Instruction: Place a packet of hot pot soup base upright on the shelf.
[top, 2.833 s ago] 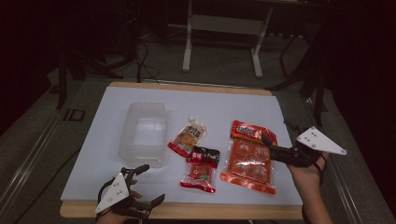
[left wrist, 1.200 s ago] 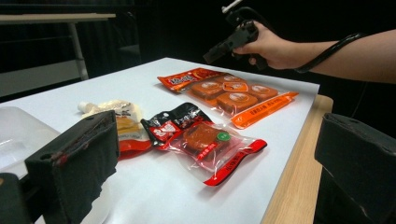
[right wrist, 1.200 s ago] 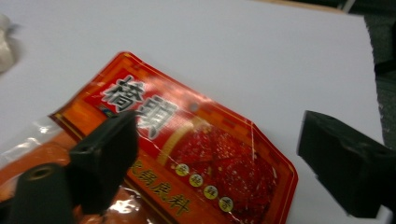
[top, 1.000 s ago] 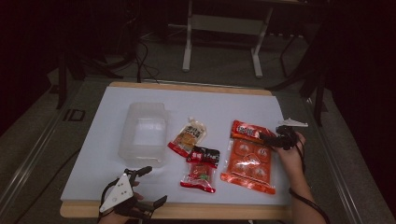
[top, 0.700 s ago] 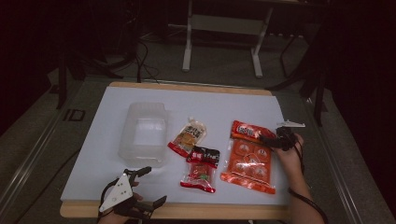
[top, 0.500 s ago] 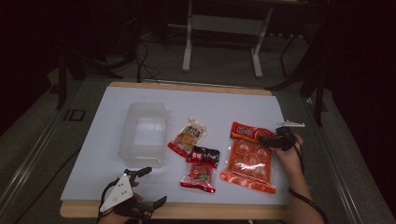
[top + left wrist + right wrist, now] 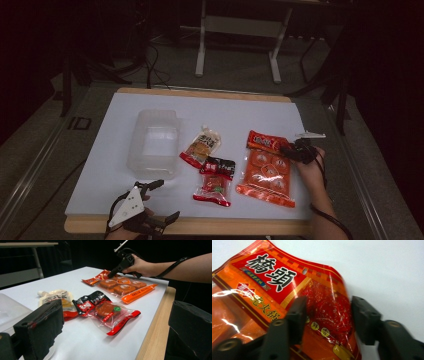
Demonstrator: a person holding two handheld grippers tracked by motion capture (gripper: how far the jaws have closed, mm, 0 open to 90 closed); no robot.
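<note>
A large orange snack packet lies flat at the table's right. My right gripper is tipped down over its red top edge. In the right gripper view the gripper is open, and its two jaws straddle the packet's top corner just above the film. My left gripper rests at the front left edge, open with nothing in it. In the left gripper view the gripper faces a small red and black packet, and the person's hand holds the right gripper over the orange packet.
A clear plastic container stands left of centre. A beige spouted pouch lies beside it, with the small red and black packet just in front. The wooden table edge runs close to my left gripper.
The right gripper came in from the table's right edge and tipped down onto the orange packet's top corner, then held there. The left gripper has stayed put.
</note>
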